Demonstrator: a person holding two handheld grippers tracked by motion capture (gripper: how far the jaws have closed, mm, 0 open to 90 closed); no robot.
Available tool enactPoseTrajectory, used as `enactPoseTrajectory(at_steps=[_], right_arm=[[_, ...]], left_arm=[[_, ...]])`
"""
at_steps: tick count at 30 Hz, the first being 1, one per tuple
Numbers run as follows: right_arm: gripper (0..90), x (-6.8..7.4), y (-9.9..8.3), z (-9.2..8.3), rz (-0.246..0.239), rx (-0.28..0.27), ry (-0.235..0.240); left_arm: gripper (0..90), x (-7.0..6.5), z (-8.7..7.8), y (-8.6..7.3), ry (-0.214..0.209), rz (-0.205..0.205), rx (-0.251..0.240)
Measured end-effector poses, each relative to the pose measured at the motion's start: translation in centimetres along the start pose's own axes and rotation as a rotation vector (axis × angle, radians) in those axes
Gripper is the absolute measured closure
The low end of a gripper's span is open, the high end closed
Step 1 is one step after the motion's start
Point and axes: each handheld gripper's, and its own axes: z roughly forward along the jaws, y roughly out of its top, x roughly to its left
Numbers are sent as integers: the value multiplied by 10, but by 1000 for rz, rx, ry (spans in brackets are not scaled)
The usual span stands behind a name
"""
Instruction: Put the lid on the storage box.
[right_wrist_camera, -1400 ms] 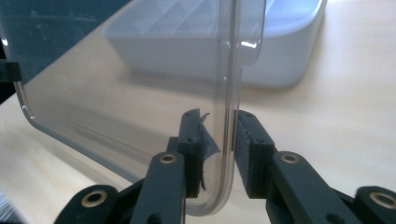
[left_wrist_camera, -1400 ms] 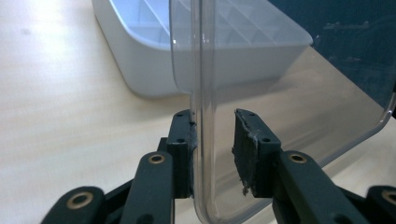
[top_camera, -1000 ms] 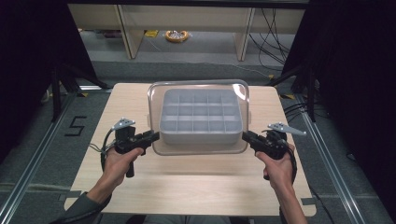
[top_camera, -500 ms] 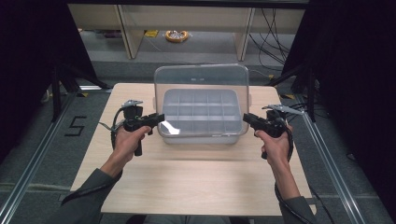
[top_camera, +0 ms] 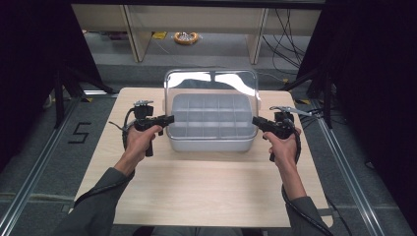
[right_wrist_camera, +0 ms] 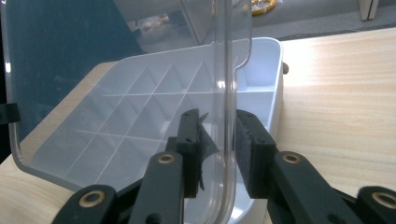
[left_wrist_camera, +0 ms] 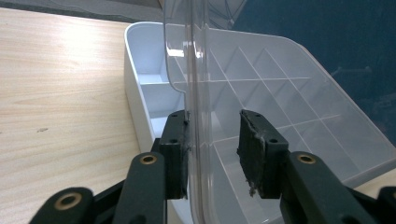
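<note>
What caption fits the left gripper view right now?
Left claw straddles the raised clear lid edge above the empty compartment box.

I worked at a pale wooden table (top_camera: 206,191) with rounded corners, its grain running left to right. One thing lay directly on it: a white compartment box (top_camera: 211,140), set toward the far edge and about midway between the left and right sides. Its clear lid (top_camera: 211,83) stood raised from the far side, nearly upright. The near half of the tabletop carried only my forearms above it. The table stood on a grey floor (top_camera: 44,162), where a black "5" (top_camera: 78,132) was marked to the left.
</note>
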Motion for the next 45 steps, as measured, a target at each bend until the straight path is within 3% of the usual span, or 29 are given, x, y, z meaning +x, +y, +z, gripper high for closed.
enactPoseTrajectory(at_steps=[3,6,11,12,13,14,15,17,18,23,24,25,26,27,28,29,30,31,33,34,35,36,37,38,42,43,44,45], right_arm=[[734,-1,-1,2,2,3,-9],[733,-1,-2,4,57,26,-15],[731,-7,-4,7,50,21,-10],[730,-6,-6,8,76,26,-11],[730,-6,-6,8,76,26,-11],[730,-10,-5,9,35,16,-5],[730,-4,-6,8,106,35,-14],[727,-5,-6,9,110,39,-5],[725,-4,-7,10,142,51,-7],[703,-6,-11,17,155,57,-8],[699,-5,-11,17,178,69,-7],[695,-1,-10,16,245,97,-13],[688,-6,-11,20,172,56,-5],[686,-1,-11,18,231,94,-12],[686,-1,-11,18,231,94,-12],[682,-7,-12,22,164,61,-9],[682,-7,-12,22,164,61,-9],[674,-2,-12,20,243,100,-16],[667,0,-11,20,271,116,-12],[660,-7,-13,25,163,63,-19],[653,0,-12,23,263,117,-16],[642,-5,-14,27,199,79,-21],[636,-7,-15,28,182,73,-23],[631,0,-14,26,287,132,-25],[625,-4,-16,30,278,119,-20],[621,-8,-17,32,220,90,-22],[618,-9,-18,33,212,87,-28],[615,-3,-16,31,283,130,-21]], left_arm=[[627,1,3,0,0,-2,4],[625,1,7,0,5,-2,13],[624,0,8,0,12,-4,28],[622,-1,8,1,14,-18,29],[621,-1,8,1,14,-18,29],[621,-1,8,2,14,-14,28],[621,0,8,2,21,-2,43],[619,-1,9,2,20,-34,42],[619,0,10,2,18,-37,48],[601,2,13,-1,36,-31,61],[597,3,15,-1,34,-40,58],[595,4,16,-2,36,-44,59],[593,4,16,-3,40,-45,58],[591,4,16,-3,40,-45,58],[591,4,17,-3,39,-44,58],[587,4,19,-4,33,-48,51],[585,4,19,-4,33,-48,51],[583,6,19,-5,38,-38,58],[581,6,21,-6,41,-42,61],[577,6,22,-6,49,-38,62],[573,6,23,-7,51,-34,63],[568,7,24,-9,60,-37,65],[566,8,25,-10,56,-47,69],[565,9,26,-10,54,-57,69],[561,11,28,-13,45,-69,69],[559,11,29,-12,46,-67,72],[556,10,29,-12,67,-39,70],[603,8,30,-13,105,25,70]])
